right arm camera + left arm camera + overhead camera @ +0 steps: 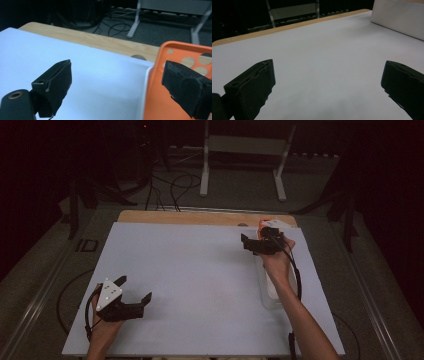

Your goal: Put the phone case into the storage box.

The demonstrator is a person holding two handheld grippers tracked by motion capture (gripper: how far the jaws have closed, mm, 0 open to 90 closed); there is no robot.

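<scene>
An orange flat piece with round holes (160, 90) lies at the far end of a long white box (268, 292) on the right of the white board (200, 270). In the high view that orange piece (263, 222) peeks out just beyond my right gripper (251, 239). My right gripper (120, 85) is open; its right jaw hangs over the orange piece and its left jaw over the board. My left gripper (135, 290) is open near the board's front left corner, nothing between its jaws. In the left gripper view my left gripper (327, 85) faces bare board, the white box (399, 17) far right.
The board lies on a wooden tabletop (200, 217) whose far edge shows as a strip. Beyond it are a white metal stand (242, 145) and loose cables (172, 187) on the floor. The right forearm (305, 320) lies over the box.
</scene>
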